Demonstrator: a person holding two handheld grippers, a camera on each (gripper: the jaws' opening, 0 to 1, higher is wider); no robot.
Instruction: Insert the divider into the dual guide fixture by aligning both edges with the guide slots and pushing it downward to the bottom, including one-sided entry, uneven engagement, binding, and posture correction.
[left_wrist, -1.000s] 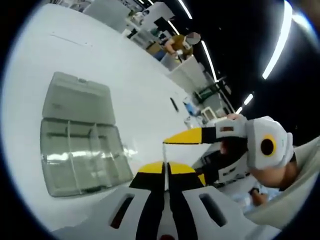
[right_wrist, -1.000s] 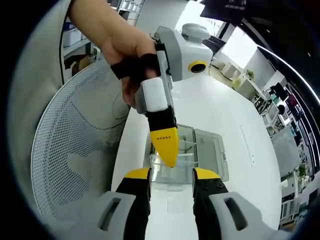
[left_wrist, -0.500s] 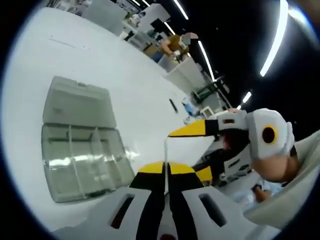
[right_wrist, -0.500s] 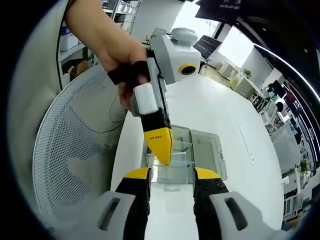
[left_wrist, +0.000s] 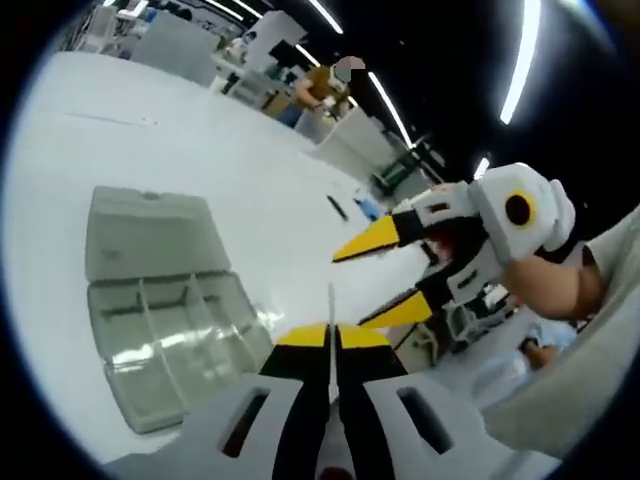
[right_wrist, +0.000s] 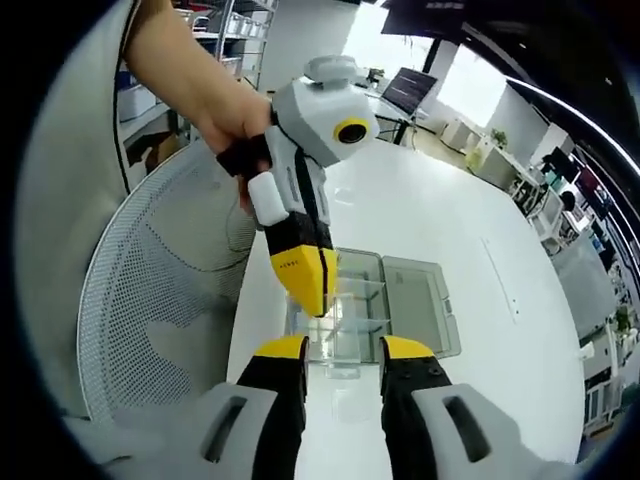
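In the left gripper view, the left gripper (left_wrist: 331, 340) at bottom centre has yellow tips over black fingers on a white body; the right gripper (left_wrist: 385, 272), centre right, is white with yellow tips and a yellow ring. The clear greyish box (left_wrist: 165, 300) at left lies on a white table (left_wrist: 230, 160). In the right gripper view, a white perforated mesh chair back (right_wrist: 150, 300) fills the left

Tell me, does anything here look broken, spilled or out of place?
Nothing looks broken or spilled. The clear plastic box lies open on the white table, lid flat behind it. The left gripper pinches a thin clear divider above the table, not yet in the box. The right gripper hangs open beside it.
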